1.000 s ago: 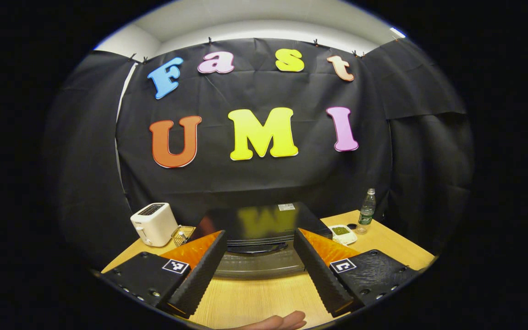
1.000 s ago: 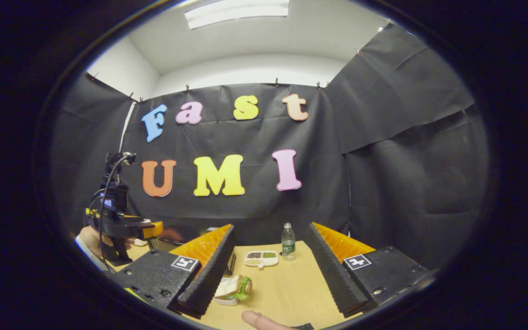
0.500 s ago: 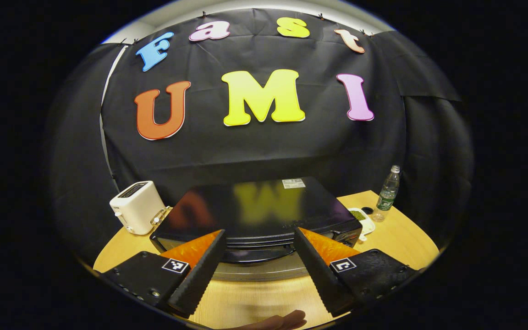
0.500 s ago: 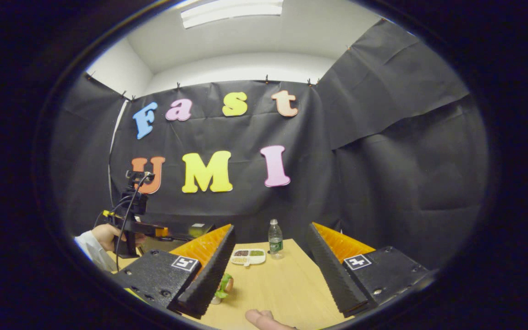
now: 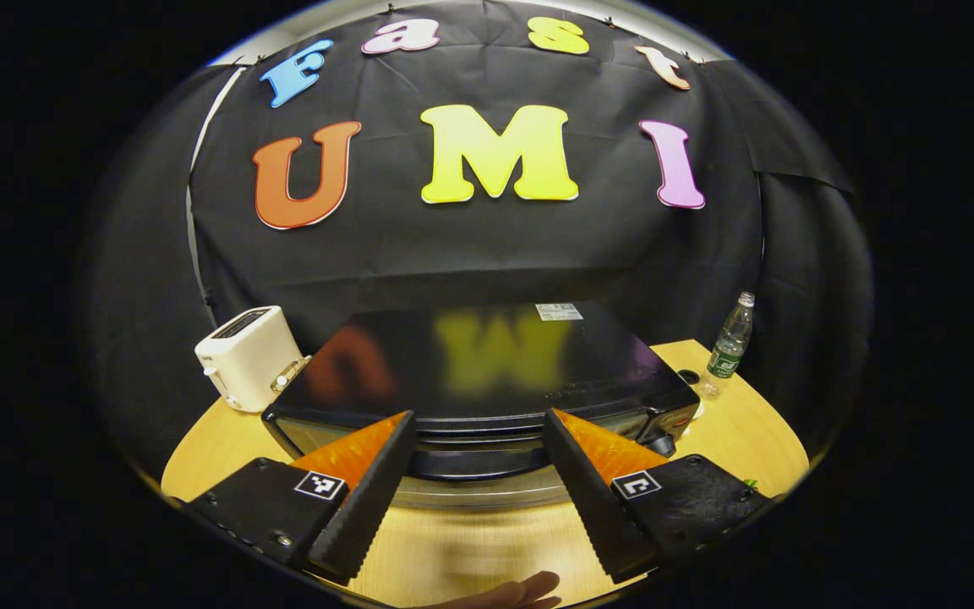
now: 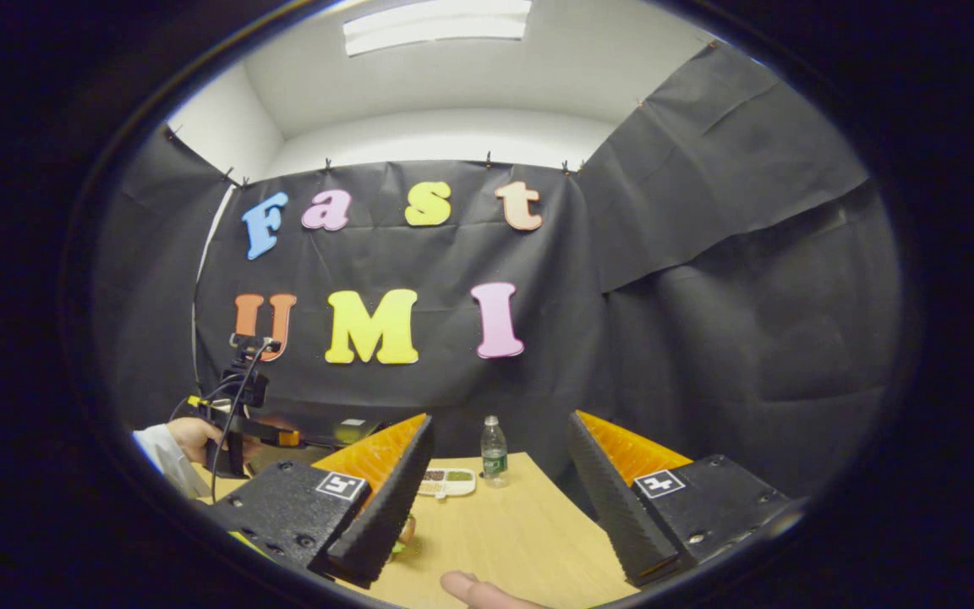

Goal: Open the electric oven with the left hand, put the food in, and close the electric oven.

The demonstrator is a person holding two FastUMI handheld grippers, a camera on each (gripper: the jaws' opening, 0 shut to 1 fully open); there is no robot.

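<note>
Table [image 5: 724,436]: oven [image 5: 478,372] just beyond spread fingers [image 5: 369,495].

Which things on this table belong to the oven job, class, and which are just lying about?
For the job: electric oven, door shut; left gripper, open before it; right gripper, open; food, mostly hidden by a finger.

Lying about: toaster; water bottle; divided snack tray.
</note>
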